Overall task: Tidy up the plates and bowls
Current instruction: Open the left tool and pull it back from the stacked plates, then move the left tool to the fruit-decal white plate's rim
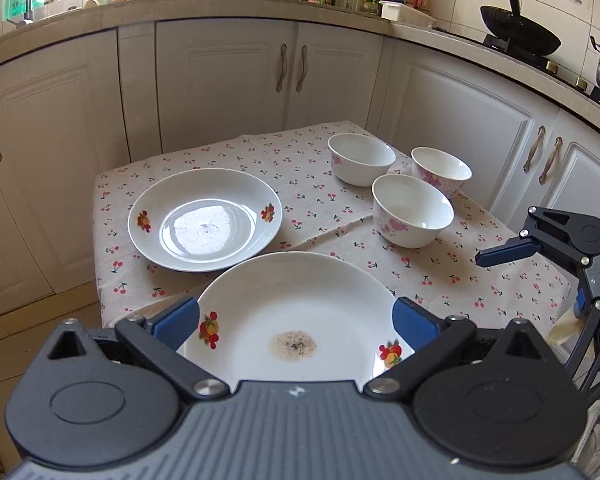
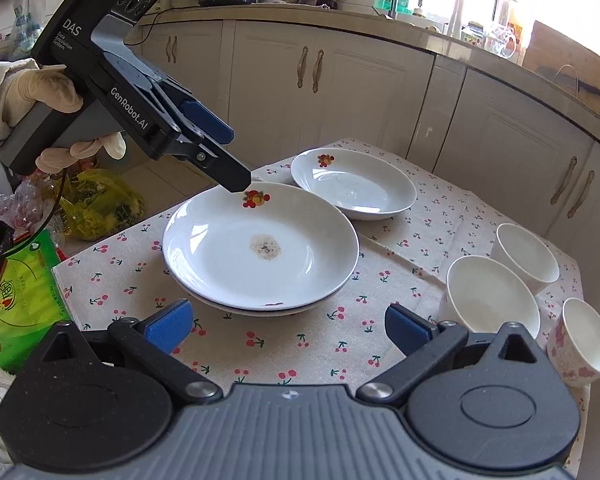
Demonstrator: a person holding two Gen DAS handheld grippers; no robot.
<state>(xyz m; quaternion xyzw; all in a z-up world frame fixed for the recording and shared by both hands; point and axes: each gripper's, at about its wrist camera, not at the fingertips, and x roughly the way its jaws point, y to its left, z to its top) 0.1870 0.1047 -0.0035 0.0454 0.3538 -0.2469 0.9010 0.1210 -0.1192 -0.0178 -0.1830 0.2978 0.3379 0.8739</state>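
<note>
Two plates (image 2: 260, 248) stacked at six o'clock, one plate (image 2: 354, 188) and three bowls (image 2: 492, 296) loose; left gripper (image 2: 240, 184) and right gripper (image 2: 288, 328) both released.

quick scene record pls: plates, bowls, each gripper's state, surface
plates: three; stained plate stacked on another plate, third plate apart behind
bowls: three, empty, upright, grouped
left gripper: jaws wide apart, tip at the stained plate's rim, no grip
right gripper: open, holding nothing
surface: cherry-print tablecloth
</note>
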